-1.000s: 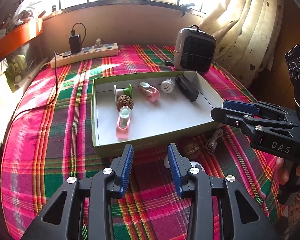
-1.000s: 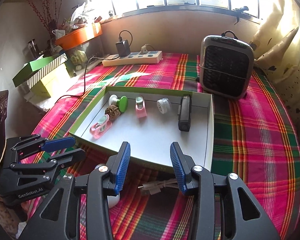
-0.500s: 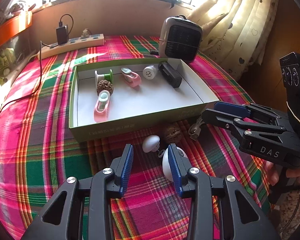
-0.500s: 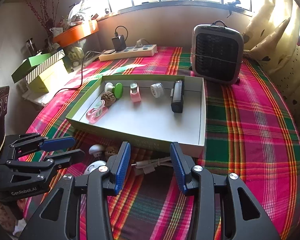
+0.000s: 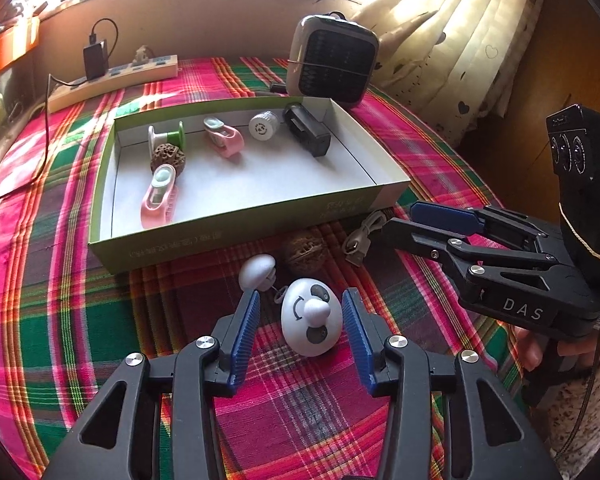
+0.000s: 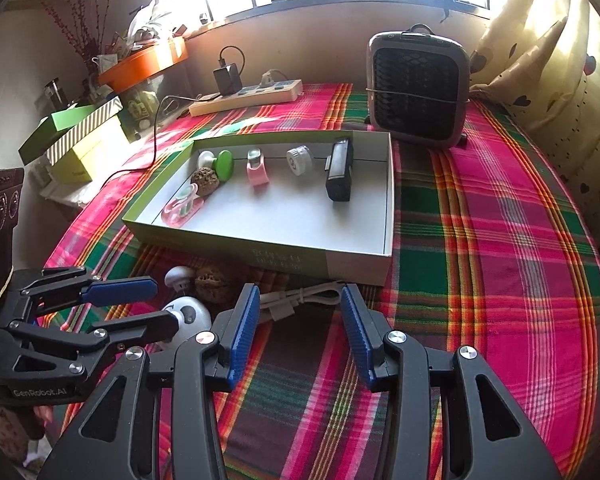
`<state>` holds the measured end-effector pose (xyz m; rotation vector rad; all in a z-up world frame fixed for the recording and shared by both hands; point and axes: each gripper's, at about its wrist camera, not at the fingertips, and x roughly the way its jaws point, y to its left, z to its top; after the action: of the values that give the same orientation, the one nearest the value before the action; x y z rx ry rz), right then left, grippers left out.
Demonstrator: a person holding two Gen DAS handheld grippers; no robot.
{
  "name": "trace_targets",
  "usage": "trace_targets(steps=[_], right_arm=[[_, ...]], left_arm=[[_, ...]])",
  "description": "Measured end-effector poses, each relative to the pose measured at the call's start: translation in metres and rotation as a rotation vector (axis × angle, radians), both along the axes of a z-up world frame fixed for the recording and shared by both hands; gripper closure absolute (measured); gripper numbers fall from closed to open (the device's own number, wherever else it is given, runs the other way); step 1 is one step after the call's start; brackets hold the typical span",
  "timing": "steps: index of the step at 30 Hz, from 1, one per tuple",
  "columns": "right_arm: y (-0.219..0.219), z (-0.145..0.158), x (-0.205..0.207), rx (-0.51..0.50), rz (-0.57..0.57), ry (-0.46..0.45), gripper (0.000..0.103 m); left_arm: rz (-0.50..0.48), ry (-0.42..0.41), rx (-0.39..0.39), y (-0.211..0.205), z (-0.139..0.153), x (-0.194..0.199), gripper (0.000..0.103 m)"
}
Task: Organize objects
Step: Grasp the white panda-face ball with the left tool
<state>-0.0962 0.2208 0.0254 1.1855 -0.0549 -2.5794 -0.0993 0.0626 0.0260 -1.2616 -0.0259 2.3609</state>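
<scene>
A white egg-shaped panda toy point(image 5: 308, 324) lies on the plaid cloth between the blue pads of my left gripper point(image 5: 300, 300). The jaws are opening and the pads stand clear of the toy. Just beyond it lie a white mushroom-shaped knob point(image 5: 258, 266) and a walnut point(image 5: 304, 254). A white USB cable point(image 6: 300, 298) lies at the tips of my right gripper point(image 6: 299, 296), which is open and touches nothing. Behind these stands the green box point(image 5: 236, 232) holding two pink clips, a walnut, a green spool, a white cap and a black block.
A grey fan heater point(image 5: 332, 64) stands behind the box at the right. A power strip point(image 5: 116, 80) with a plugged charger lies along the back wall. Green striped boxes point(image 6: 80, 136) sit off the table's left edge. A curtain hangs at the right.
Both grippers have come down and forward toward the loose items in front of the box. The left jaws have widened, and the panda toy now sits between them.
</scene>
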Motion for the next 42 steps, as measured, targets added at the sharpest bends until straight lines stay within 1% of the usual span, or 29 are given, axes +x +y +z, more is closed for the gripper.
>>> trace_targets(steps=[1,10,14,16,17,18,20,23,27,30,35,42], right_arm=[[0.001,-0.001,0.000,-0.002,-0.002,-0.002,0.056],[0.005,-0.007,0.000,-0.013,-0.011,-0.019,0.056],[0.002,-0.009,-0.001,-0.016,-0.014,-0.027,0.056],[0.001,-0.009,-0.002,-0.015,-0.019,-0.030,0.056],[0.000,-0.009,-0.003,-0.018,-0.021,-0.031,0.056],[-0.001,-0.009,-0.004,-0.019,-0.026,-0.032,0.055],[-0.003,-0.009,-0.005,-0.018,-0.036,-0.029,0.051],[-0.009,-0.009,-0.005,0.013,-0.064,-0.013,0.050],[-0.013,-0.011,-0.008,0.011,-0.090,-0.026,0.050],[-0.016,-0.010,-0.009,0.026,-0.124,-0.015,0.050],[-0.020,-0.014,-0.014,0.042,-0.158,-0.039,0.050],[-0.026,-0.019,-0.015,0.084,-0.165,-0.058,0.050]], left_arm=[[0.001,-0.003,-0.001,0.001,-0.001,0.000,0.062],[0.005,-0.039,-0.018,0.005,-0.012,-0.003,0.062],[0.013,-0.041,-0.009,0.002,-0.012,-0.003,0.062],[0.012,-0.042,-0.003,0.001,-0.013,-0.002,0.065],[0.013,-0.043,0.001,0.000,-0.013,-0.002,0.068],[0.013,-0.043,0.006,0.000,-0.012,-0.002,0.071],[0.012,-0.042,0.005,-0.001,-0.012,-0.002,0.072],[0.013,-0.036,-0.002,-0.003,-0.011,0.000,0.073],[0.020,-0.037,0.006,-0.010,-0.011,0.001,0.073],[0.022,-0.036,0.006,-0.014,-0.011,0.002,0.073],[0.024,-0.039,0.017,-0.019,-0.012,0.002,0.073],[0.026,-0.041,0.017,-0.020,-0.012,0.002,0.073]])
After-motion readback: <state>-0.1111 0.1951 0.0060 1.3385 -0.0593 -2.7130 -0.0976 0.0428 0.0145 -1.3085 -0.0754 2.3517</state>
